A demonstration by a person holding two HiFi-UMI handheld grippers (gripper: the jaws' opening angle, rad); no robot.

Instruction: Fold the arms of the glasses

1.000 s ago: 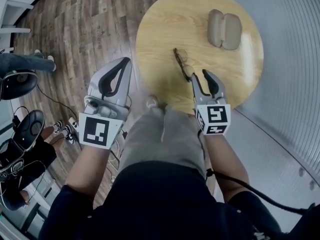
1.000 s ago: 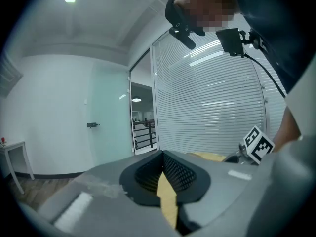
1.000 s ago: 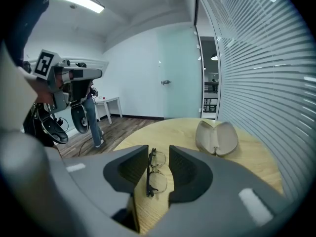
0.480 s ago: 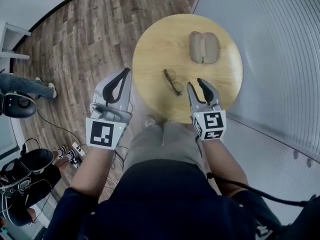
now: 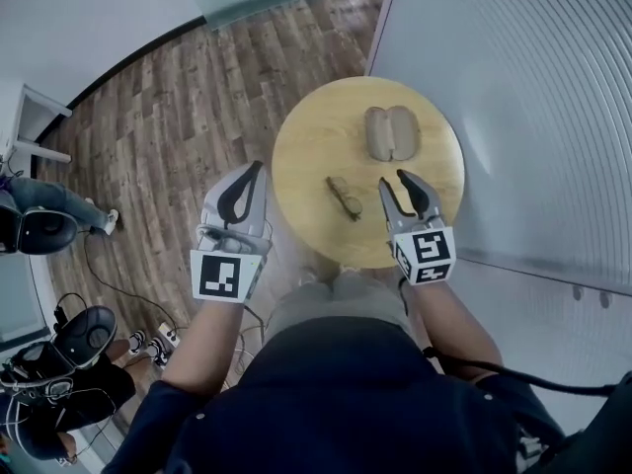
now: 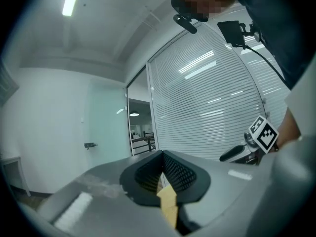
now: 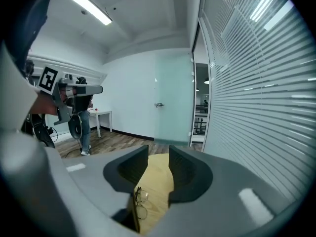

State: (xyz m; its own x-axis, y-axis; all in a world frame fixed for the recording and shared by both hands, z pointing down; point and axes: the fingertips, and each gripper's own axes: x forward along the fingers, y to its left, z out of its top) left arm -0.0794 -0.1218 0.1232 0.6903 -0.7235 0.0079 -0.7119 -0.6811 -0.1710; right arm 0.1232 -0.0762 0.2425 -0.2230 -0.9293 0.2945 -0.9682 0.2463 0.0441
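Observation:
The glasses (image 5: pixel 344 196) lie on the round wooden table (image 5: pixel 306 146), arms spread, with nothing touching them. Behind them rests an open tan glasses case (image 5: pixel 392 132). My right gripper (image 5: pixel 393 179) hangs open above the table's near edge, just right of the glasses. In the right gripper view the glasses (image 7: pixel 139 204) show low down between the open jaws of my right gripper (image 7: pixel 158 154). My left gripper (image 5: pixel 258 168) is shut and empty, held off the table's left edge over the floor. In the left gripper view my left gripper (image 6: pixel 162 154) points level at the glass wall.
A glass wall with blinds (image 5: pixel 533 117) runs close along the table's right side. A person's legs (image 5: pixel 39 205) and dark bags (image 5: pixel 69 339) stand on the wood floor at left. A white desk (image 7: pixel 101 115) sits farther back.
Both grippers have risen, and the table and glasses now look smaller and farther below. The right jaws stay open, the left stay shut. The glasses have not moved.

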